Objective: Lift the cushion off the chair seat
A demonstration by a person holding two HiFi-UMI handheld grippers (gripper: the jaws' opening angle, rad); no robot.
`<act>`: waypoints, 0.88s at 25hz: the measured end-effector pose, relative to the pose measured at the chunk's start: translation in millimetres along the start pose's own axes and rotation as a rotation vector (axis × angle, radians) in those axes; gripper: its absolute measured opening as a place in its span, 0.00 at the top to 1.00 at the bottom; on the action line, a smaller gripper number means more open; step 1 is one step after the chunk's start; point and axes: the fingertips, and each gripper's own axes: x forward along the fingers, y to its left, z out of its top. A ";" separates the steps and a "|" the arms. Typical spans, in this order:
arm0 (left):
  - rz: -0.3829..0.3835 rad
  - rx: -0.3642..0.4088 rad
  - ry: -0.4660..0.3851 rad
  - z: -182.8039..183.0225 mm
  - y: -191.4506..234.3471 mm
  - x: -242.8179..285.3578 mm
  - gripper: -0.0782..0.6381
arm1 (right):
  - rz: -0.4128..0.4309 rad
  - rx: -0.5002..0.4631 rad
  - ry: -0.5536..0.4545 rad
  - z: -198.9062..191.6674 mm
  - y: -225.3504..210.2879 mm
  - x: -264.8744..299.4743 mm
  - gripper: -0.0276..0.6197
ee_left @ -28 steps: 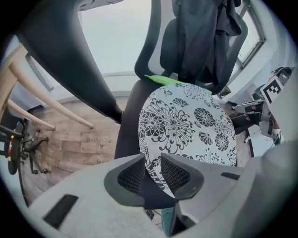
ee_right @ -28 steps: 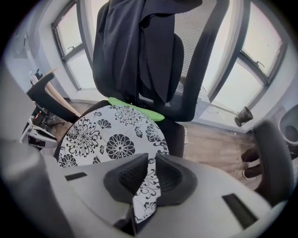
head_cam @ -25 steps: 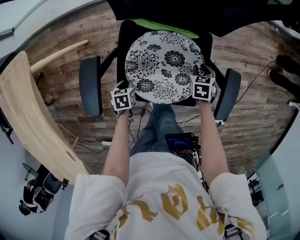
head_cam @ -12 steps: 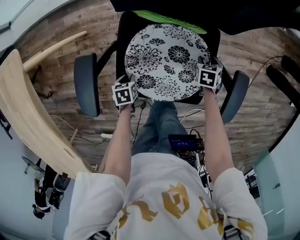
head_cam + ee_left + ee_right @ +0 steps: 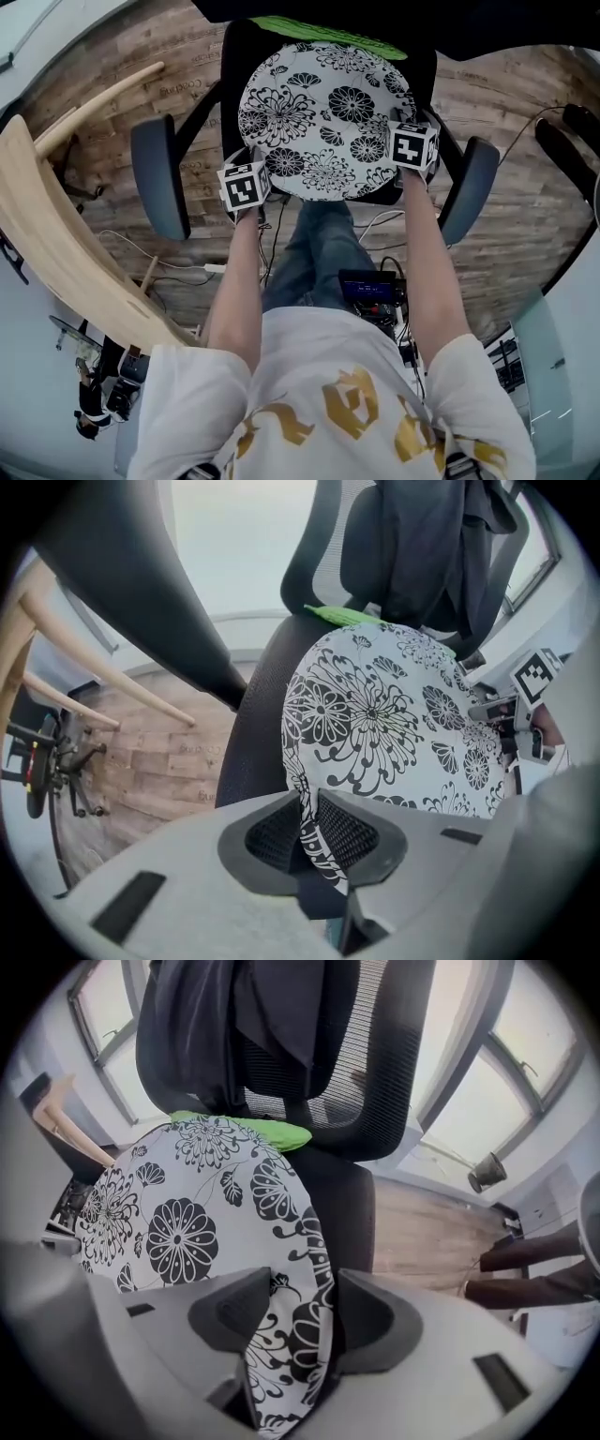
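Between two dark padded armrests [image 5: 159, 187], the round black-and-white floral cushion [image 5: 323, 117] sits on the black chair seat [image 5: 253, 724], its rim pinched by the left gripper [image 5: 309, 832], whose jaws are closed on it, while the right gripper [image 5: 305, 1321], jaws just opened wide, straddles the opposite edge.

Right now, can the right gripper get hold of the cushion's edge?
Probably yes. The right gripper has just been opening its fingers, and the cushion rim already lies loose between them, with nothing else in the way.
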 end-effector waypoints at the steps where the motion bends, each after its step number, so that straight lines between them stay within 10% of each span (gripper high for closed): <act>1: 0.017 0.007 -0.009 -0.1 0.6 -1.0 0.81 | -0.003 -0.014 -0.003 0.4 -0.1 -0.3 0.63; 7: 0.157 -0.011 -0.066 -2.0 8.3 1.0 0.73 | -0.020 -0.140 -0.025 4.3 10.4 1.2 0.69; 22: 0.064 0.055 0.012 2.5 1.3 -2.4 0.84 | 0.106 -0.156 0.021 3.0 25.0 -8.9 0.91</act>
